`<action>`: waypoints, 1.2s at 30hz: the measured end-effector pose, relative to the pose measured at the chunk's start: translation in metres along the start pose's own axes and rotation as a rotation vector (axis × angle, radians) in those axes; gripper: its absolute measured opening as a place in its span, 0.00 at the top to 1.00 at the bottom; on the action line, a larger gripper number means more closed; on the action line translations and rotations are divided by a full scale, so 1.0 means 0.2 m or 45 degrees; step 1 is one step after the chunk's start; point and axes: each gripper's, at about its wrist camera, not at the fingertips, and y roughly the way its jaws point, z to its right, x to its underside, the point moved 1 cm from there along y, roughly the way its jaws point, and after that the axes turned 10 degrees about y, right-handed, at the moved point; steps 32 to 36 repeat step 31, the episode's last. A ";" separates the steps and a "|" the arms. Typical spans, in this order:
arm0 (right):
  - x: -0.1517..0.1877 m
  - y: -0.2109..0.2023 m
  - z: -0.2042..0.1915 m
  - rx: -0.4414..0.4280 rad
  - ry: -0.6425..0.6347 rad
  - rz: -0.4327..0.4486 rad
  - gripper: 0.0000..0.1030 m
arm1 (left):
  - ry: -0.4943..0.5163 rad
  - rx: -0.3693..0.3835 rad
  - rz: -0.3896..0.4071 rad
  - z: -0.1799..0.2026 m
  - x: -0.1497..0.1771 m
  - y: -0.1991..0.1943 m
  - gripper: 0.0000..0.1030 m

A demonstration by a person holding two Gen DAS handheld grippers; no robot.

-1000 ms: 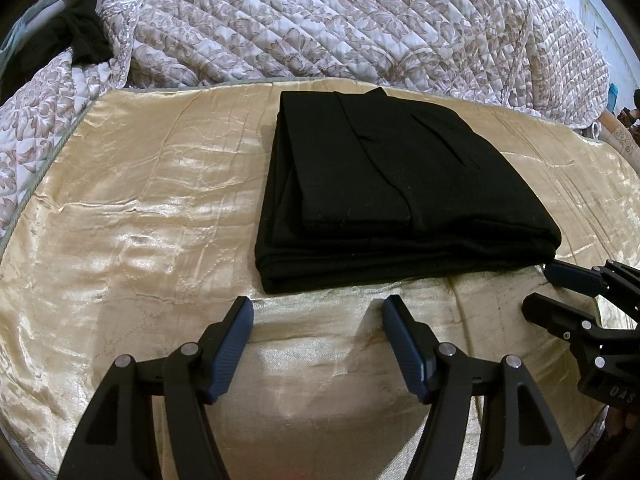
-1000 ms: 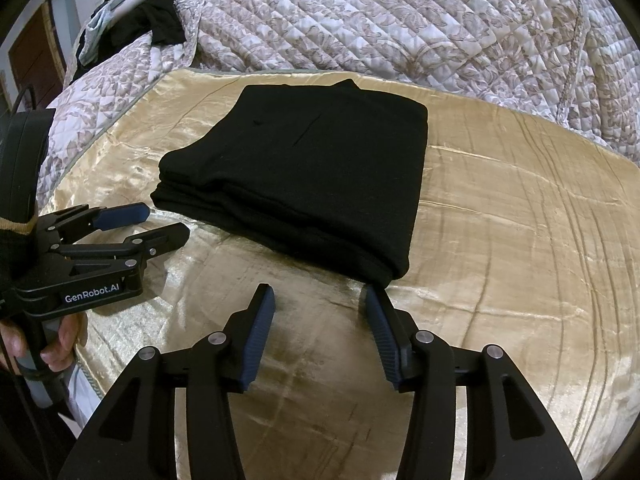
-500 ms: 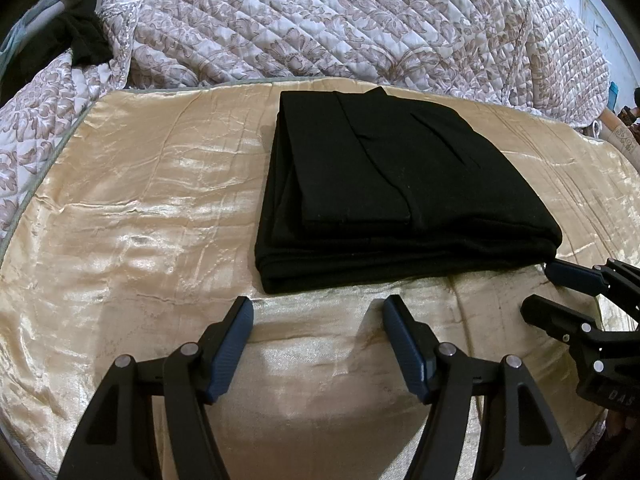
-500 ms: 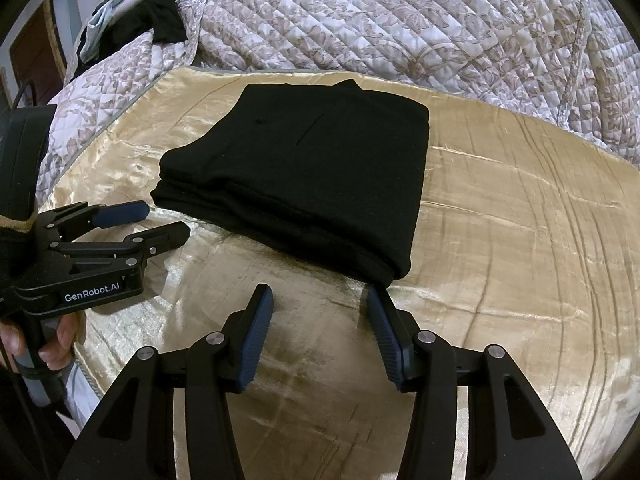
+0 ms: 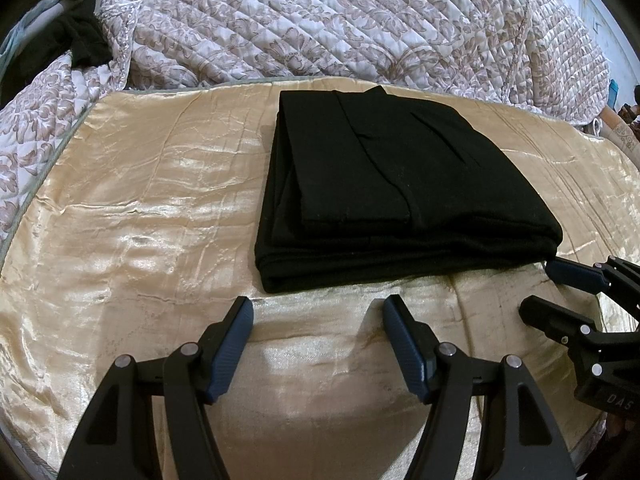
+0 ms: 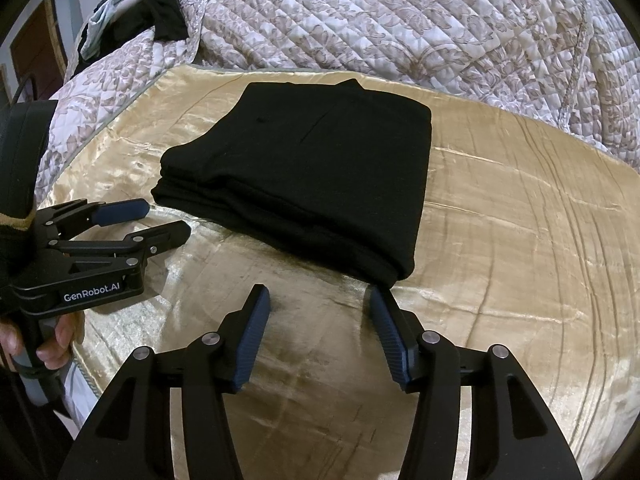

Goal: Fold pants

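The black pants [image 5: 392, 188] lie folded into a thick rectangular stack on the gold satin sheet [image 5: 140, 208]; the right wrist view shows the same pants [image 6: 312, 168]. My left gripper [image 5: 318, 308] stands open just short of the stack's near edge, nothing between its fingers. It also shows from the side, left gripper [image 6: 168, 222], in a person's hand [image 6: 52, 340]. My right gripper [image 6: 318, 296] hovers by the stack's near right corner, its jaws opening and empty. Seen from the left wrist, the right gripper [image 5: 540, 288] sits at the right edge.
A quilted floral bedspread [image 5: 320, 20] is bunched up behind the gold sheet. Dark clothes [image 6: 160, 8] are heaped at the far left corner. The sheet's edge drops off at the left [image 6: 88, 380] near the hand. Bare gold sheet stretches to the right [image 6: 520, 240].
The right gripper's fingers have spread a little wider. Both grippers and the folded pants stay where they were.
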 end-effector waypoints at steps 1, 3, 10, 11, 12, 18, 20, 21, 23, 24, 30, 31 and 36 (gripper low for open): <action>0.00 0.00 0.00 0.001 0.000 0.000 0.48 | 0.000 0.000 0.000 0.00 0.00 0.00 0.32; 0.00 0.00 0.00 0.000 -0.001 0.000 0.48 | 0.000 0.000 0.000 0.00 0.00 0.00 0.32; 0.00 0.00 0.00 -0.002 -0.008 0.002 0.47 | 0.001 -0.001 -0.001 0.00 0.00 0.00 0.32; 0.00 0.01 0.00 -0.002 -0.010 0.002 0.47 | 0.001 -0.001 -0.001 0.00 0.00 0.00 0.32; 0.00 0.00 0.00 -0.002 -0.009 0.002 0.47 | 0.001 -0.001 -0.001 0.00 0.00 0.00 0.32; 0.00 0.01 0.00 -0.001 -0.010 0.002 0.46 | 0.002 -0.001 -0.001 0.00 0.00 0.00 0.32; 0.00 0.01 0.00 -0.001 -0.010 0.002 0.46 | 0.002 -0.002 -0.001 0.00 0.00 0.00 0.32; 0.00 0.01 0.00 0.000 -0.010 0.002 0.46 | 0.003 -0.002 -0.001 0.00 0.00 0.00 0.32; 0.00 0.01 -0.01 0.000 -0.009 0.002 0.46 | 0.003 -0.002 -0.001 0.00 0.00 0.00 0.32; 0.00 0.01 0.00 0.000 -0.009 0.002 0.46 | 0.003 -0.002 0.000 0.00 0.00 0.00 0.32; 0.00 0.00 -0.01 0.002 -0.009 0.003 0.45 | 0.002 -0.002 -0.001 0.00 0.00 0.00 0.32; 0.01 0.00 -0.01 0.002 -0.010 0.003 0.44 | 0.001 -0.001 -0.001 0.00 0.00 0.00 0.31; 0.01 0.00 -0.01 0.002 -0.010 0.003 0.44 | 0.001 -0.001 -0.001 0.00 0.00 0.00 0.31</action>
